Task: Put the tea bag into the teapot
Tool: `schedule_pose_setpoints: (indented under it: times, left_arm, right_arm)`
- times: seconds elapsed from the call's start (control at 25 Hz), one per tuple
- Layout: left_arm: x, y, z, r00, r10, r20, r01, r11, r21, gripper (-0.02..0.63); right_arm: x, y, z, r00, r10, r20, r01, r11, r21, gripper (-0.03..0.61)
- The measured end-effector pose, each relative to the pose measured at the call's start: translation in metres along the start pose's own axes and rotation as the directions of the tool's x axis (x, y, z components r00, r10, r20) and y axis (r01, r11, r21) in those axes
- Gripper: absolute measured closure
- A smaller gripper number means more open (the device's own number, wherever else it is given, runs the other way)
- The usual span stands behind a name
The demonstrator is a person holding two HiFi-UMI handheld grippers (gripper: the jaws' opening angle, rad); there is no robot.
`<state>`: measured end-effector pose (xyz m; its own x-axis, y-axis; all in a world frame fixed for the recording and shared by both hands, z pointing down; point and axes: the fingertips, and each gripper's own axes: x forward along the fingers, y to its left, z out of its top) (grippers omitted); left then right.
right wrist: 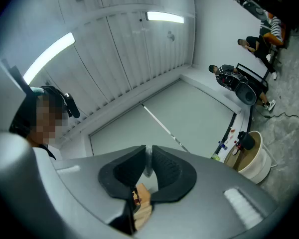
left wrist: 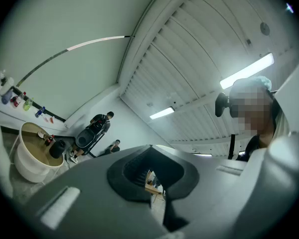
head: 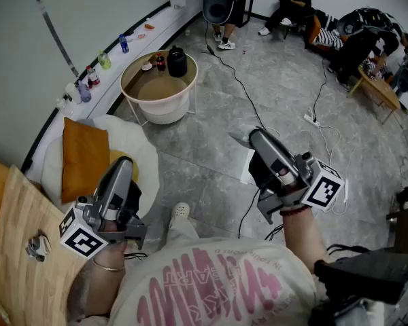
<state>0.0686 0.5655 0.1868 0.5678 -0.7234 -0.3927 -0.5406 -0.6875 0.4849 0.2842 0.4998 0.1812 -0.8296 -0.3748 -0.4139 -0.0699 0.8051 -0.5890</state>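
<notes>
The grey tiled floor [head: 292, 100] takes up most of the head view, and a wide stretch of it lies between the person and the work. At the far left stands the round white bench [head: 164, 111]. The black teapot [head: 177, 62] sits on its far side, with a few small bottles just beside it. The lid looks to be on, though the pot is too small in this view to be sure.

Both tools are held close to the body, well apart from the bench. The left tool [left wrist: 150, 147] is at the near left with its pads pressed together at the tips and nothing between them. The right tool [right wrist: 148, 154] is at the near right, pads drawn close on a thin pale slip. This appears to be the tea bag [right wrist: 148, 164], which also shows as a small light shape at that tool's tip in the head view.

If so, the pick-up is done and the tea bag is in hand, but nothing has reached the teapot yet. The carry across to the far left is left to do, then getting the pot open if it is closed — likely work for the empty left tool — and the drop inside.
</notes>
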Motion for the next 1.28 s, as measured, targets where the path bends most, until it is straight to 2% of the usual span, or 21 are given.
schedule_pose_setpoints:
  times: [0.44, 0.64, 0.76, 0.88, 1.08, 1.28]
  left_arm:
    - [0.010, 0.015, 0.007, 1.000, 0.011, 0.014, -0.011, 1.000, 0.002, 0.604]
    - [0.018, 0.033, 0.010, 0.999, 0.024, -0.026, -0.022, 0.998, 0.057, 0.604]
    - [0.030, 0.056, 0.014, 0.998, 0.041, -0.052, -0.037, 0.996, 0.079, 0.604]
    - [0.046, 0.083, 0.025, 1.000, 0.018, -0.024, -0.017, 0.999, 0.028, 0.604]
    - [0.070, 0.128, 0.044, 0.999, -0.009, -0.050, 0.011, 0.999, 0.045, 0.604]
    - [0.096, 0.174, 0.065, 0.999, -0.026, -0.036, 0.026, 1.000, -0.009, 0.604]
  right_arm:
    - [0.008, -0.027, 0.003, 0.999, -0.032, -0.024, 0.032, 0.999, 0.004, 0.535]
    - [0.023, -0.043, 0.009, 1.000, -0.029, 0.009, 0.028, 0.999, 0.025, 0.535]
    - [0.034, -0.064, 0.017, 0.998, -0.053, 0.030, 0.052, 0.997, 0.049, 0.535]
    - [0.052, -0.085, 0.023, 0.996, -0.076, 0.035, 0.074, 0.996, 0.056, 0.535]
    - [0.104, -0.112, 0.029, 0.998, -0.053, 0.028, 0.051, 0.997, 0.050, 0.535]
    - [0.148, -0.147, 0.040, 0.997, -0.067, 0.034, 0.065, 0.996, 0.054, 0.535]
